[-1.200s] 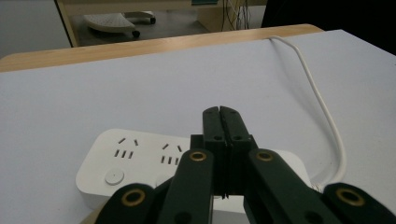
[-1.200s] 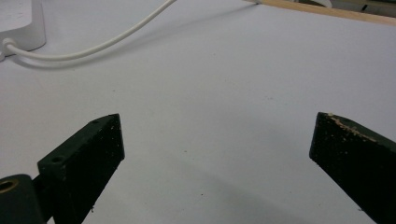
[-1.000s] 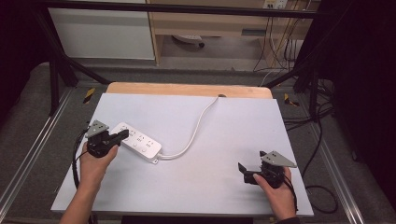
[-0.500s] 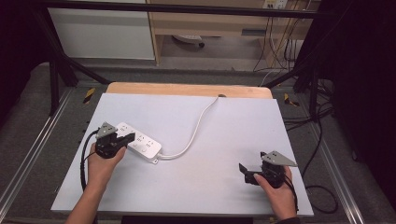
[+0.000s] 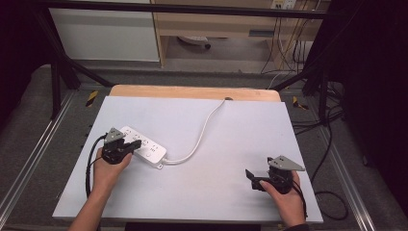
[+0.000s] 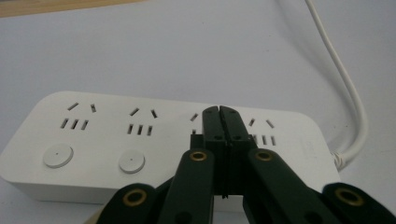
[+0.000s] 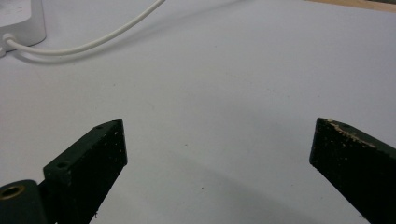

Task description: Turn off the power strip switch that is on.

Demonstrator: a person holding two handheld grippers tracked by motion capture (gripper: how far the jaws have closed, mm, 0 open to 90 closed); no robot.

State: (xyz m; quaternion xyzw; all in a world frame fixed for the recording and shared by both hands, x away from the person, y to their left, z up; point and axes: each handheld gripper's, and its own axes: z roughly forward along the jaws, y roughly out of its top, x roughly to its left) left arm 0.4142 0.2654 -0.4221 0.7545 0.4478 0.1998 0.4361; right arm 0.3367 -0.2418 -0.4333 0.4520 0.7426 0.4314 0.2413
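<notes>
A white power strip (image 5: 146,148) with several sockets and round buttons lies at the left of the table; its white cable (image 5: 202,132) curves to the far edge. My left gripper (image 5: 131,143) is shut, its tips over the strip's top. In the left gripper view the closed jaws of that gripper (image 6: 219,110) sit above the power strip (image 6: 116,135) near its third socket, with nothing between them. My right gripper (image 5: 250,177) rests open low on the table at the right, in the person's hand. In the right gripper view that gripper (image 7: 217,140) has its jaws wide apart over bare table, with the cable (image 7: 88,42) farther off.
The grey-white tabletop (image 5: 231,130) has a wooden strip (image 5: 192,91) along its far edge. Metal frame rails (image 5: 29,159) run down both sides. Dark cables (image 5: 327,144) hang off the right. Furniture stands beyond the table.
My left gripper has moved right and toward the person's side, from the strip's far-left end onto its top. The right gripper has stayed put.
</notes>
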